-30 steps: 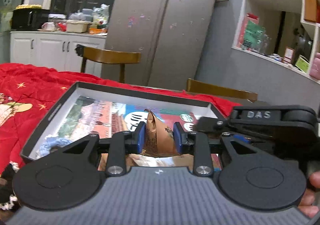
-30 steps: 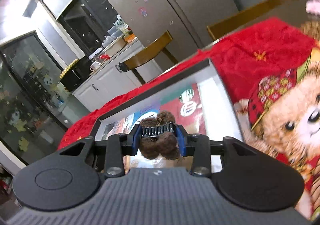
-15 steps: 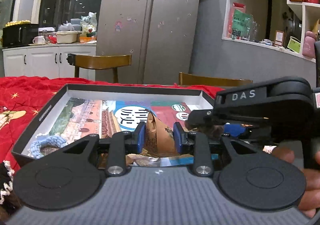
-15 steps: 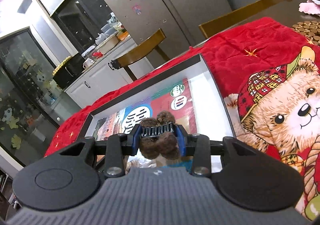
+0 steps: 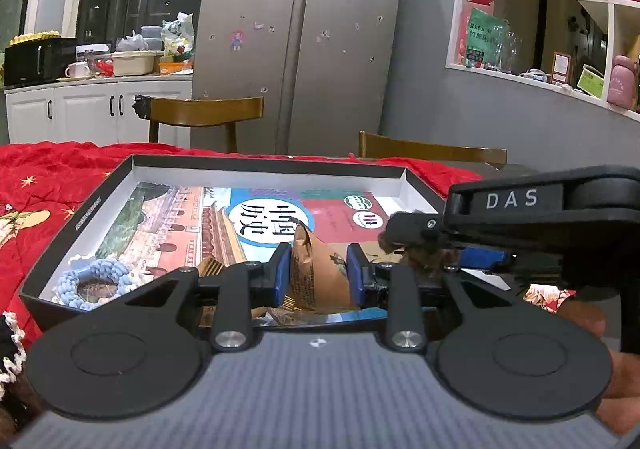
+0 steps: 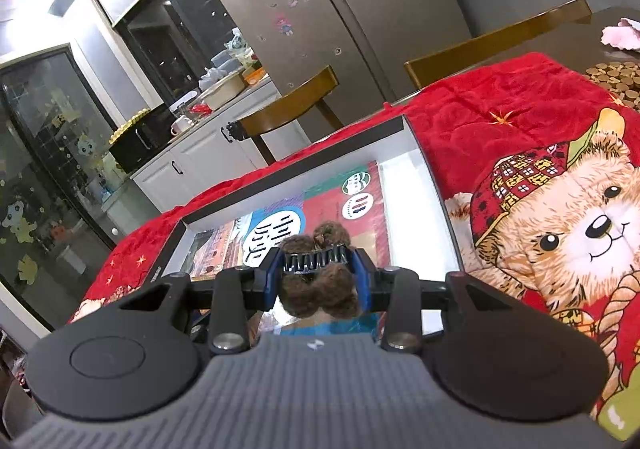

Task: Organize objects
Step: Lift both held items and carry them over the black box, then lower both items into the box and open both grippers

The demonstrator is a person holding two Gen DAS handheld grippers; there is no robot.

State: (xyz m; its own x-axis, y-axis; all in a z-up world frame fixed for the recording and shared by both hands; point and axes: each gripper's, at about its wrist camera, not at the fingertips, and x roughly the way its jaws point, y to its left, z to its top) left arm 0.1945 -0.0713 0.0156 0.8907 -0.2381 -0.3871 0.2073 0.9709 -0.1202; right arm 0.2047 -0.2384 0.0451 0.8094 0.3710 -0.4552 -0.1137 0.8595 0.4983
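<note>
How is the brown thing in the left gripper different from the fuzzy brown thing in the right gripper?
The left gripper squeezes a paper packet: smooth, crinkly, printed, standing up pointy. The right gripper squeezes a fuzzy hair clip: round furry pompoms with black plastic teeth across the top. The packet is tan; the clip is darker brown. Both are pinched over the open box.

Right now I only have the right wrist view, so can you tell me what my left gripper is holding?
Observer: The left gripper is shut on a brown paper packet, over the near part of the box.
Operator: Anything in the box I can't see?
Observer: Yes, a blue rope ring lies in its near left corner.
Operator: Where is my right gripper relative to the left one?
Observer: The right gripper sits just to its right, holding the brown fuzzy hair clip above the box's right side.
</note>
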